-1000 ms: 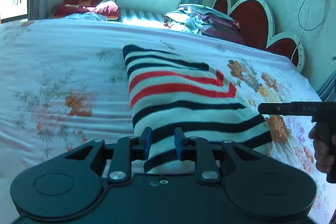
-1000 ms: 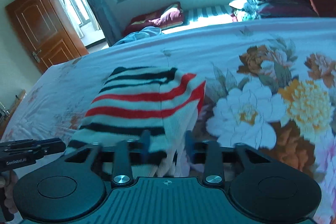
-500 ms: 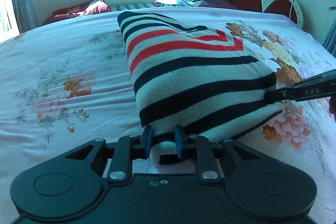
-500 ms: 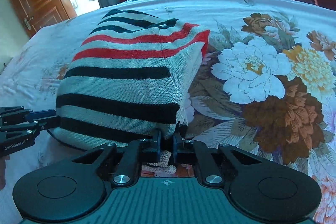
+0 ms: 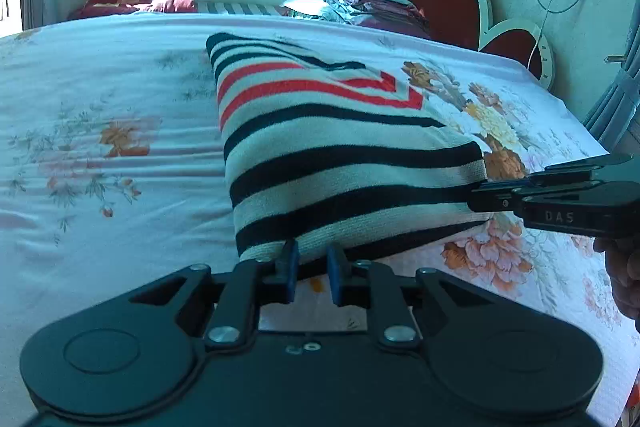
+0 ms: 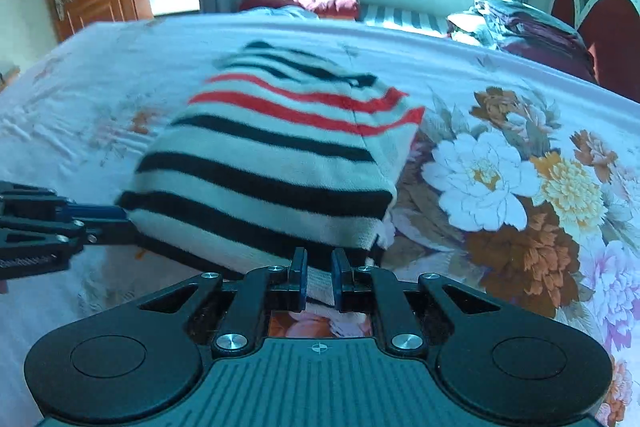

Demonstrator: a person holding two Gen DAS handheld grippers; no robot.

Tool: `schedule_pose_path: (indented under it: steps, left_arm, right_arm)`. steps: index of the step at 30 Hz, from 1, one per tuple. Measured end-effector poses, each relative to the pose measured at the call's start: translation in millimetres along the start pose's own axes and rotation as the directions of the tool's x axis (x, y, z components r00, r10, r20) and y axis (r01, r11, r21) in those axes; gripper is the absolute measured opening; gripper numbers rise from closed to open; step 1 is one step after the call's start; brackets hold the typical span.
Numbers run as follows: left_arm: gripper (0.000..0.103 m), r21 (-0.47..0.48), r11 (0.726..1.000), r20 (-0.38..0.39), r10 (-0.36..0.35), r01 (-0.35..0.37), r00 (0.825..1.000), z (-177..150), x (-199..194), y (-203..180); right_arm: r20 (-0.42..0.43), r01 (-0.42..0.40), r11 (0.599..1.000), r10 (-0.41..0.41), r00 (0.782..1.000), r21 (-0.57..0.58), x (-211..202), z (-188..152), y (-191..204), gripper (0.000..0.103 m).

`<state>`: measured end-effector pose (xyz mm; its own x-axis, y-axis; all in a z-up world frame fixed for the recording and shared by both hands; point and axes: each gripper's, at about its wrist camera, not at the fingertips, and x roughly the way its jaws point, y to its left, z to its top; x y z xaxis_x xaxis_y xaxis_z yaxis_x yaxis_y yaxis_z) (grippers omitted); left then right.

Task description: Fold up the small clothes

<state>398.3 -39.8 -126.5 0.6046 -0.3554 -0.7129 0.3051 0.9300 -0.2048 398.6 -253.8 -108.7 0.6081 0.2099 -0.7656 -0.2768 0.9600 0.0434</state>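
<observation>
With both tongs at the near hem, I have the sweater [image 5: 340,163] stretched between them. My left tongs [image 5: 312,273] stand part open, the hem's left corner lying at the tips; whether they pinch it I cannot tell. My right tongs [image 6: 318,277] show a narrow gap with knit running between the pads, so I judge that corner held. Each pair takes a corner to keep the edge taut and square, ready, I think, to carry it over. Beyond, the striped cloth slopes down onto the bed [image 5: 100,115], its far end resting on the floral sheet.
</observation>
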Motion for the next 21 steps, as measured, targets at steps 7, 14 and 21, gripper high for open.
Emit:
schedule_pose_path:
  steps: [7,14,21]
  left_arm:
    - [0.013,-0.008,1.000,-0.028,-0.027,0.026,0.999,-10,5,8]
    - [0.071,0.046,0.999,0.158,0.005,-0.012,0.987,24,-35,5]
    - [0.068,0.049,0.998,0.067,0.043,-0.046,0.997,70,29,-2]
  right_arm:
    - [-0.043,0.040,0.999,-0.039,0.998,0.032,16,-7,-8,0.011]
    - [0.085,0.016,0.995,-0.024,0.996,0.095,-27,15,-7,0.012]
    - [0.115,0.001,0.994,-0.013,0.993,0.108,6,64,-11,0.012]
